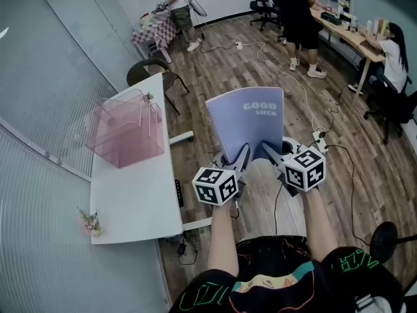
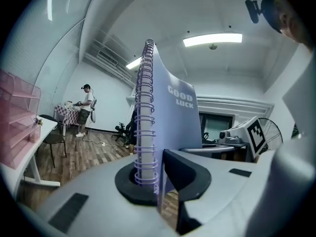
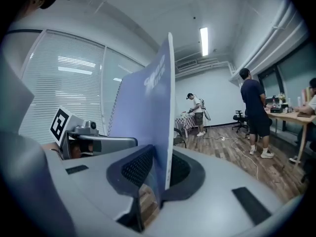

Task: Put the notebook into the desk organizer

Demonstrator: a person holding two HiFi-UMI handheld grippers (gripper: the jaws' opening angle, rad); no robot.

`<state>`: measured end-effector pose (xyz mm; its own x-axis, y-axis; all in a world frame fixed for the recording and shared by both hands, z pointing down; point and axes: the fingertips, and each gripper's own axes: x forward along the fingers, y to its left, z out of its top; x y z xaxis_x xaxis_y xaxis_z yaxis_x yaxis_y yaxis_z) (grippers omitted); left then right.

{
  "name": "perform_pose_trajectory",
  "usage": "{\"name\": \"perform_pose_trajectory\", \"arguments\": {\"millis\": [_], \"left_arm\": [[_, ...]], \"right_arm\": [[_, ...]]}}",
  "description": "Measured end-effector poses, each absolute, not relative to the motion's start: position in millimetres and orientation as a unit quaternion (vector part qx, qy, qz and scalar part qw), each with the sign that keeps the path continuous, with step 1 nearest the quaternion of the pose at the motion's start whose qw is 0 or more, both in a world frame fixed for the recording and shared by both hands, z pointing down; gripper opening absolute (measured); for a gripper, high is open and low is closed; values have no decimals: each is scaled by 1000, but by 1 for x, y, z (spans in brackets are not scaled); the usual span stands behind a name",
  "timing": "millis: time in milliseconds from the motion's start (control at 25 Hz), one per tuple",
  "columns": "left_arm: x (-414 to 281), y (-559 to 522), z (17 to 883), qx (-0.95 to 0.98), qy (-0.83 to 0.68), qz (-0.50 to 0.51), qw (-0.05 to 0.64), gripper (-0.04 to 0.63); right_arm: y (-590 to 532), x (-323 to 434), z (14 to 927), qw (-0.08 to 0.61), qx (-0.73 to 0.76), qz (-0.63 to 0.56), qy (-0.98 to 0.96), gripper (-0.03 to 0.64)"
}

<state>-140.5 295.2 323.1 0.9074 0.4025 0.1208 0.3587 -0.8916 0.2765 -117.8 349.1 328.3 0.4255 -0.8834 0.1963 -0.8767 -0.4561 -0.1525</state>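
Observation:
A lavender spiral notebook (image 1: 247, 124) with "GOOD LUCK" on its cover stands upright in the air in front of me, held by both grippers at its lower edge. My left gripper (image 1: 240, 160) is shut on the notebook (image 2: 170, 127) beside its wire spiral. My right gripper (image 1: 268, 151) is shut on the other lower corner of the notebook (image 3: 148, 112). The pink clear desk organizer (image 1: 127, 131) stands on the white desk (image 1: 140, 201) to the left, well apart from the notebook. It shows at the left edge of the left gripper view as the pink organizer (image 2: 17, 122).
A small flower sprig (image 1: 90, 222) lies near the desk's front left corner. A dark chair (image 1: 153, 70) stands beyond the desk. Cables and a power strip (image 1: 319, 139) lie on the wooden floor. People stand and sit at tables at the back of the room.

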Motion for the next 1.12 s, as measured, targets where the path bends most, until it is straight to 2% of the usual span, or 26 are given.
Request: {"name": "perform_pose_trajectory", "arguments": {"millis": [480, 1120], "left_arm": [[-121, 281, 321, 972, 187, 75, 119, 44], [34, 224, 351, 955, 238, 106, 144, 48]], "right_arm": [[335, -99, 325, 5, -840, -115, 531, 57], [281, 49, 353, 10, -866, -150, 477, 57]]}}
